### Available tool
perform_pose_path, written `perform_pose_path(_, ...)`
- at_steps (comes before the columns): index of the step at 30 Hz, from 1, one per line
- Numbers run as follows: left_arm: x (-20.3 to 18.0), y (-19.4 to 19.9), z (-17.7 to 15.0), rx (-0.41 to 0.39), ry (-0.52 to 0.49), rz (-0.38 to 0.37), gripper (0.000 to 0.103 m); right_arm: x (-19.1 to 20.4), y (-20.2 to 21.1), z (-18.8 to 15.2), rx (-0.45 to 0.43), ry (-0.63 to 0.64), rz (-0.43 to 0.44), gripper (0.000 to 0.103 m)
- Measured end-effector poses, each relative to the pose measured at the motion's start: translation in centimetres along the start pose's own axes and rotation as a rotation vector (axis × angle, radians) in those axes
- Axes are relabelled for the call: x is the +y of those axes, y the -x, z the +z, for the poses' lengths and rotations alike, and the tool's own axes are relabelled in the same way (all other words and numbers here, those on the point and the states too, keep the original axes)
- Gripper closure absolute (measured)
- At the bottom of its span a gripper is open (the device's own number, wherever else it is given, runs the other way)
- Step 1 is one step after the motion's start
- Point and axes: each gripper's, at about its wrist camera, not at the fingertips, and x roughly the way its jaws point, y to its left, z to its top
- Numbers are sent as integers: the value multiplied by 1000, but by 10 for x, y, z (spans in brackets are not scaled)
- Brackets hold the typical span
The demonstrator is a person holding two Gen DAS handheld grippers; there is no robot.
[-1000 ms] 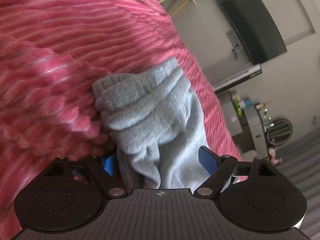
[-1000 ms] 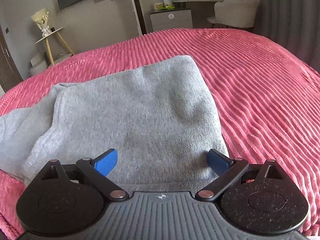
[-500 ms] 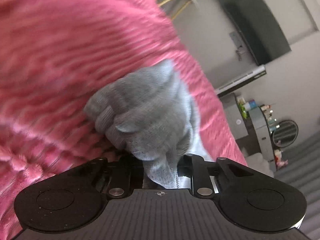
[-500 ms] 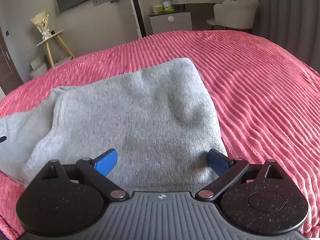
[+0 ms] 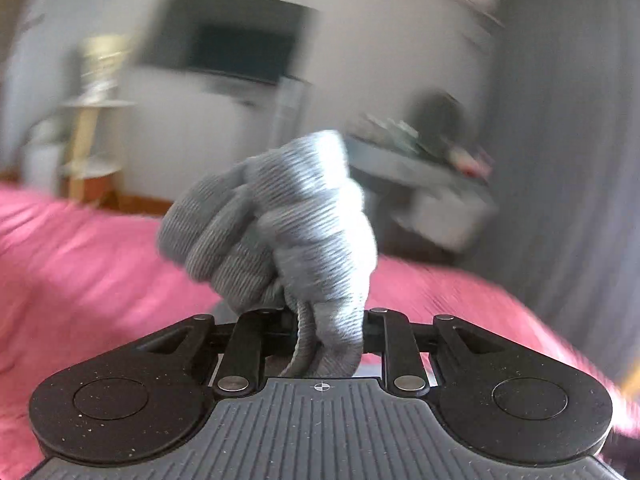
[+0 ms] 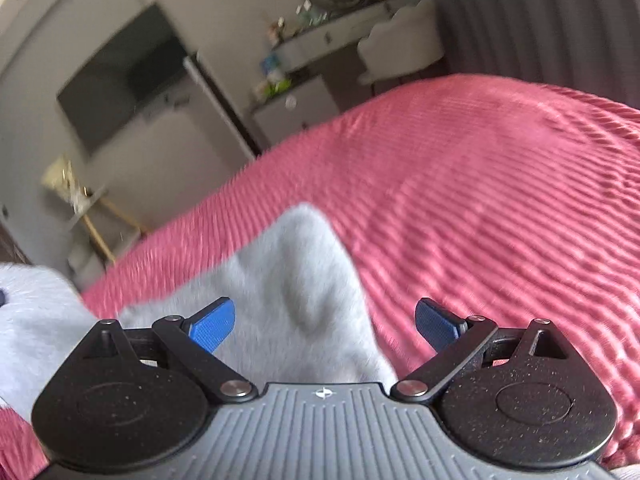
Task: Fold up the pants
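My left tongs, easing slightly, clamp the pants mid-frame to lift a fold, while my right tongs gape empty.

**Pants lying on the bed**

The pants are lying on the bed, left of its middle. Beyond the bed, the television is hanging leftward, the desk is standing rightward.
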Motion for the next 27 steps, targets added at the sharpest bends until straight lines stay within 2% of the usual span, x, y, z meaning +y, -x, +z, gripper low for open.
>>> perform_pose_path(1, -28, -14, -11, 35, -49, -21, 76, -5, 3, 3, -15, -16, 7, 6)
perform_pose_path(3, -80, -49, -45, 149, -150, -59, 66, -12, 6, 5, -29, -39, 22, 6)
perform_pose_path(4, -102, -67, -66, 223, -183, -66, 64, -17, 7, 6, -33, -53, 25, 6)
perform_pose_path(6, -137, -98, -111, 387, -292, -77, 49, -24, 5, 6, -22, -74, 34, 6)
perform_pose_path(7, -149, -109, -132, 457, -364, -63, 47, -28, 4, 7, -13, -88, 36, 6)
perform_pose_path(8, -159, -105, -148, 418, -462, -23, 45, -31, 3, 7, -3, -97, 48, 6)
perform_pose_path(9, -165, -92, -154, 347, -531, -6, 39, -33, 1, 7, 14, -101, 61, 6)
perform_pose_path(10, -166, -82, -154, 328, -568, -16, 34, -34, -1, 8, 27, -100, 74, 6)
perform_pose_path(11, -162, -73, -149, 344, -565, -51, 24, -34, 0, 9, 24, -93, 92, 6)
perform_pose_path(14, -132, -35, -124, 348, -418, -140, 12, -33, 1, 8, 29, -88, 148, 6)
perform_pose_path(15, -117, -24, -115, 339, -358, -141, 7, -31, -1, 7, 36, -99, 174, 6)
perform_pose_path(16, -99, -12, -108, 327, -288, -120, 7, -29, -3, 6, 50, -104, 195, 6)
perform_pose_path(19, -53, 14, -101, 299, -123, 9, 7, -18, -10, -1, 107, -104, 219, 6)
perform_pose_path(23, 13, 32, -104, 322, 129, 291, 7, -3, -30, -13, 193, -126, 210, 6)
perform_pose_path(25, 38, 39, -109, 313, 222, 345, 7, 4, -36, -16, 194, -125, 197, 6)
perform_pose_path(27, 55, 35, -112, 325, 274, 347, 7, 12, -45, -16, 183, -127, 175, 6)
